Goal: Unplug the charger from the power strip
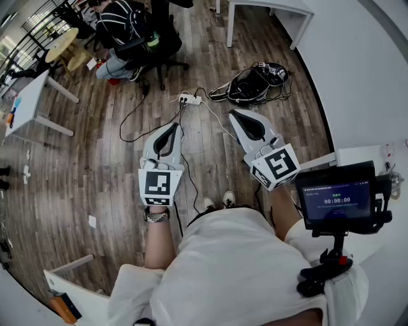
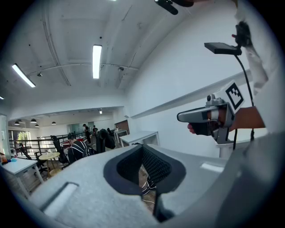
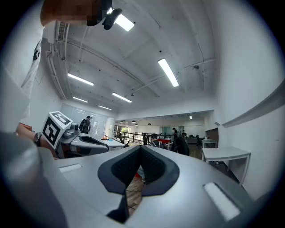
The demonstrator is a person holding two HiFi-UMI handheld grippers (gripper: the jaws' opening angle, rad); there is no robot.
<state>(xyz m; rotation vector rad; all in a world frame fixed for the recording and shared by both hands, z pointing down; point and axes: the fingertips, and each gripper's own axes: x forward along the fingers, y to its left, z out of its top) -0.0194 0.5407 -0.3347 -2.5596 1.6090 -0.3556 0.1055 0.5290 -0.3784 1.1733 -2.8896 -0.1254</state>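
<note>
Looking for the power strip (image 1: pixel 189 99) first: it's lying on the wood floor (image 1: pixel 76 165), around 12 o'clock from both grippers and well apart from them. It's white with a few plugs in it. The charger is presumably one of those, but it's too small from up here to say which. Thin black cables (image 1: pixel 137 121) loop off it toward 7 o'clock, and a white one trails toward the person's feet.

Left gripper (image 1: pixel 173 127) and right gripper (image 1: pixel 237 116) are held out side by side at about waist height and roughly level, tips aimed toward the strip. Both sets of jaws are fully closed with nothing in them; each gripper's own view shows the pads meeting and only floor behind. My read is this is just a ready pose, since the strip is way down on the floor, so nothing has started on the actual unplugging. The person would have to crouch or bend to get there, and open up a set of jaws on the way.

A black bag (image 1: pixel 250 86) sits just beside the strip at 2 o'clock from it, straps and cords spilling around. A small screen (image 1: pixel 336 198) on a mount sits at 4 o'clock.

The room is an open office. Someone is seated (image 1: pixel 121 22) in a chair at 11 o'clock, there are white tables (image 1: pixel 271 6) at 12 and 9 o'clock, and a white wall (image 1: pixel 363 76) runs along the 3 o'clock side. Long strip lights hang overhead.
</note>
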